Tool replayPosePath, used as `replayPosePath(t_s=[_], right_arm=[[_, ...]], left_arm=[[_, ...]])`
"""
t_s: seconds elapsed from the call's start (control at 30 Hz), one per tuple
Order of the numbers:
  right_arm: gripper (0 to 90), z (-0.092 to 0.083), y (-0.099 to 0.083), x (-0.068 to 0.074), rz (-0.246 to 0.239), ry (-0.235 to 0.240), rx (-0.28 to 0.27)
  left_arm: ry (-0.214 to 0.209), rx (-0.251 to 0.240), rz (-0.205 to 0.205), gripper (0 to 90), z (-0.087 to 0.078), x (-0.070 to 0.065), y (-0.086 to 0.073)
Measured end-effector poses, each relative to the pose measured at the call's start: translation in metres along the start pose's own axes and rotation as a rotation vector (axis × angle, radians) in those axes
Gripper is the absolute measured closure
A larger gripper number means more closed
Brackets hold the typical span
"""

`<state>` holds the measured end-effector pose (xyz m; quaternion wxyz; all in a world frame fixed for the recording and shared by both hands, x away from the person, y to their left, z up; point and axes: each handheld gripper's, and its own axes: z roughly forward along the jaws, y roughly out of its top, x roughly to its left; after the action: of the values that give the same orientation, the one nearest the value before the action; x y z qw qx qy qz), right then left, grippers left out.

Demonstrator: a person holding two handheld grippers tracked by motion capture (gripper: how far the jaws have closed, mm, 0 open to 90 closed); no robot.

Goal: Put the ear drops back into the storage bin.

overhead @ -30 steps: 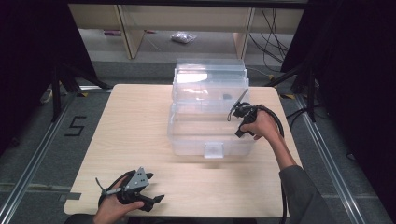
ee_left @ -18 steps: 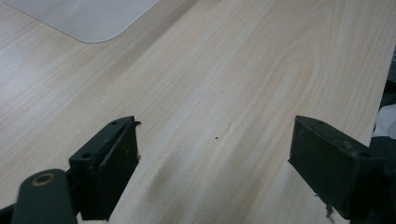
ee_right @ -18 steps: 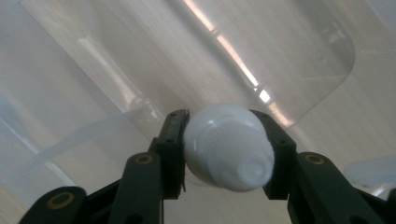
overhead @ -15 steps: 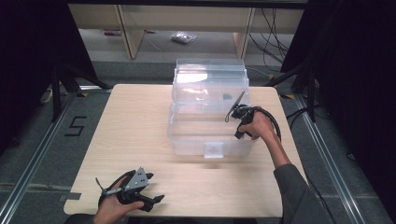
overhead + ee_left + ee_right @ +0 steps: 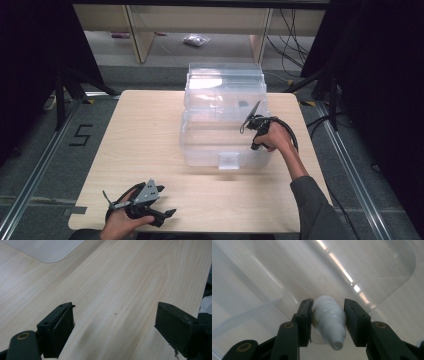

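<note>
A small white plastic bottle with a ribbed cap sits between the jaws of my right gripper, cap end toward the camera; the pads press on its sides. That gripper hangs over the right side of a clear plastic bin with its lid raised at the back. Below the bottle I see the bin's see-through floor. My left gripper rests low near the table's front edge, jaws wide apart with only bare wood between them.
The light wooden table carries the bin at its centre back. A frosted corner of the bin shows at the top of the left gripper view. Shelving and cables stand on the floor beyond the table, dark frames at both sides.
My right hand has sunk a little and shifted left into the bin's opening with the bottle. The left hand has stayed where it was.
</note>
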<state>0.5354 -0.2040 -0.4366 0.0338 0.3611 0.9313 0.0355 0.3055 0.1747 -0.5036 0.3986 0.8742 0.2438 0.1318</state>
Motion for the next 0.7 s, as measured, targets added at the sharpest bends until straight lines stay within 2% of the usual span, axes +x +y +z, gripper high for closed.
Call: replayPosePath(t_s=[0.13, 0.17, 0.2, 0.23, 0.27, 0.3, 0.37, 0.43, 0.53, 0.57, 0.6, 0.67, 0.7], right_arm=[[59.7, -0.001, 0.000, 0.002, 0.018, -0.005, 0.017], [59.5, -0.003, 0.000, 0.003, 0.037, 0.000, 0.023], [59.5, -0.003, 0.000, 0.003, 0.037, 0.000, 0.023], [58.8, -0.002, -0.001, 0.001, 0.018, 0.005, 0.008], [57.3, -0.004, 0.000, 0.004, 0.040, 0.000, 0.022], [55.4, -0.003, -0.001, 0.001, 0.000, -0.003, -0.002], [53.5, -0.004, -0.001, 0.001, 0.005, -0.001, -0.002], [46.4, -0.011, -0.002, 0.004, 0.057, -0.004, -0.013], [43.7, -0.014, -0.003, 0.004, 0.048, -0.014, -0.030], [39.5, -0.017, -0.004, 0.003, 0.035, -0.023, -0.060], [38.3, -0.021, -0.004, 0.005, 0.071, -0.027, -0.060], [37.7, -0.023, -0.005, 0.005, 0.079, -0.029, -0.065], [35.1, -0.025, -0.007, 0.002, 0.056, -0.030, -0.102]], left_arm=[[-0.001, 0.000, 0.001, 15.0, 0.000, 0.000, 0.000], [-0.001, 0.000, 0.001, 15.0, 0.000, 0.000, 0.000], [-0.001, 0.000, 0.001, 15.0, 0.000, 0.000, 0.000], [0.005, 0.007, 0.012, 15.0, 0.000, 0.001, 0.000], [0.005, 0.007, 0.012, 15.0, 0.000, 0.001, 0.000], [0.007, 0.003, 0.007, 15.0, 0.000, 0.001, 0.000], [0.002, -0.001, -0.001, 15.0, 0.000, 0.000, 0.000], [0.008, 0.006, 0.007, 15.0, 0.000, 0.001, 0.000], [0.008, 0.006, 0.008, 15.0, 0.000, 0.001, 0.000], [0.008, 0.006, 0.008, 15.0, 0.000, 0.001, 0.000], [0.009, 0.006, 0.008, 15.0, 0.000, 0.001, 0.000], [0.001, -0.001, 0.000, 15.0, 0.000, 0.000, 0.000], [0.009, 0.004, 0.007, 15.0, 0.000, 0.001, 0.000]])
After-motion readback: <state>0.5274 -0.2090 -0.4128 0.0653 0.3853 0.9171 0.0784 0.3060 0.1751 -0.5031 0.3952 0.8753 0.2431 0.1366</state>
